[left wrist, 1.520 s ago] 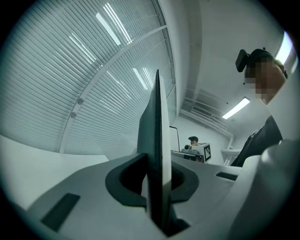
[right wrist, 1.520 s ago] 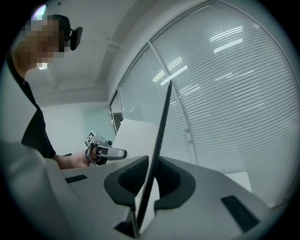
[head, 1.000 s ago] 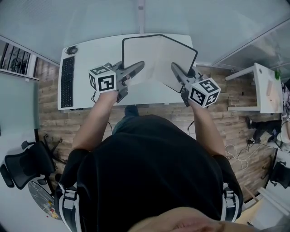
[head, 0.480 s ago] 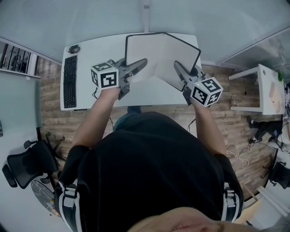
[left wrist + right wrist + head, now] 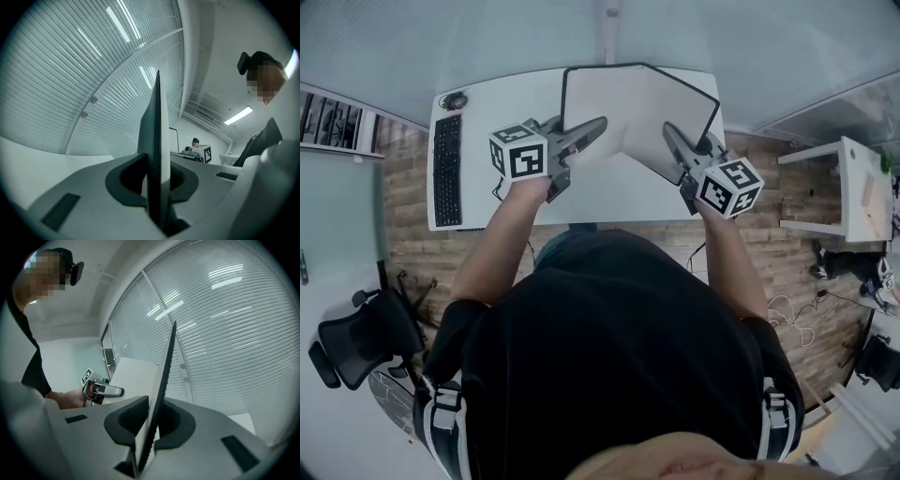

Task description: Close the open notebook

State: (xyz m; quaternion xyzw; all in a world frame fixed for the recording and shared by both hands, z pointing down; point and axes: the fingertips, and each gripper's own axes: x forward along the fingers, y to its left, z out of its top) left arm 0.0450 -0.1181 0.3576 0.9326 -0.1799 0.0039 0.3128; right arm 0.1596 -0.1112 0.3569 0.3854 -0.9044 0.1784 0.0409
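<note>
While the white desk [image 5: 487, 202] is lying broad under the person's arms with a keyboard [image 5: 445, 169] at its left end, the notebook [image 5: 614, 117] is being held over the desk's far middle. Its two halves are partly folded towards each other, so the closing step looks to be under way and not finished. The left gripper [image 5: 598, 124] is gripping the near edge of the left half, and the right gripper [image 5: 670, 133] is doing the same on the right half with its dark cover. In the left gripper view the fingers [image 5: 93, 197] are standing almost together, pinching the left half, which is rising edge-on straight up between them. In the right gripper view the fingers [image 5: 197, 437] are likewise nearly closed on the right half, which is leaning slightly as it climbs out of the grip. Whether the spine is resting on the desk cannot be told. The next move is probably calling for both grippers to swing inwards until the pages meet. The person will likely need to keep the edges lined up so that no page buckles, and then to lay the shut book flat before letting go.
</note>
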